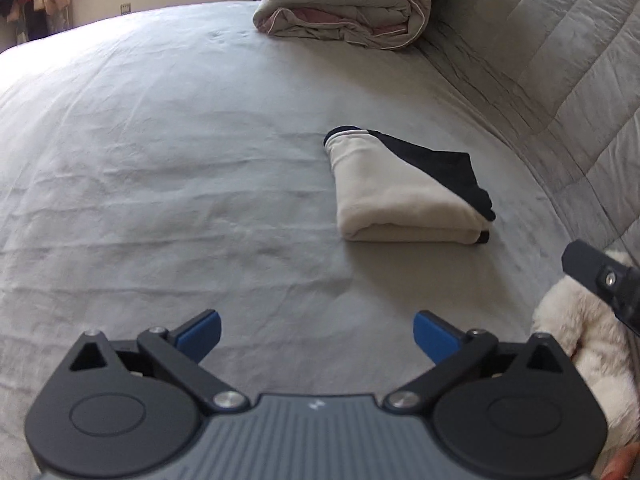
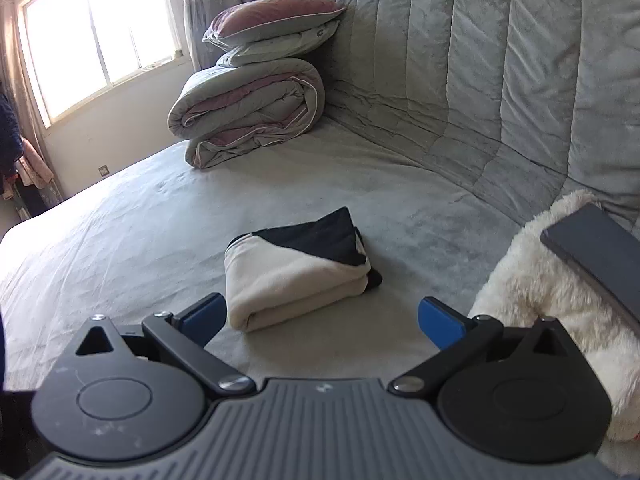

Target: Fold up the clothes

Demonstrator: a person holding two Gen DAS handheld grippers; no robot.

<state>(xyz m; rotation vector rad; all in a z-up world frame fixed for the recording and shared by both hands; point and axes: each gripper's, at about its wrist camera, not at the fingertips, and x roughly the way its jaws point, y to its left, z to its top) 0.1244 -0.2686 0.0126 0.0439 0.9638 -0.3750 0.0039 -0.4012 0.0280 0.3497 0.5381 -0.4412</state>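
A cream-and-black fleece garment (image 1: 404, 196), folded into a compact rectangular bundle, lay on the pale grey bedsheet (image 1: 160, 160) near the quilted grey headboard (image 1: 580, 92), its cream side uppermost and a black panel showing along the far edge. The left gripper (image 1: 316, 340), with blue pads on black linkage arms, hung above the bare sheet with its jaws spread wide and nothing between them; the bundle sat ahead of it and a little to its right, well apart. The right gripper (image 2: 320, 322) was likewise fully parted and empty, hovering close to the garment (image 2: 300, 268), whose near folded corner sat just beside the left blue pad (image 2: 204, 316) in that view, though whether pad and cloth actually touched could not be told from this angle. A fluffy white plush item (image 2: 532, 292) rested at the right by the headboard (image 2: 480, 60), partly covered by a dark flat piece of the rig. Farther back, a rolled grey-and-mauve duvet (image 2: 248, 116) lay against the headboard with a mauve-topped pillow (image 2: 272, 20) stacked on it, beside a bright window (image 2: 100, 36).
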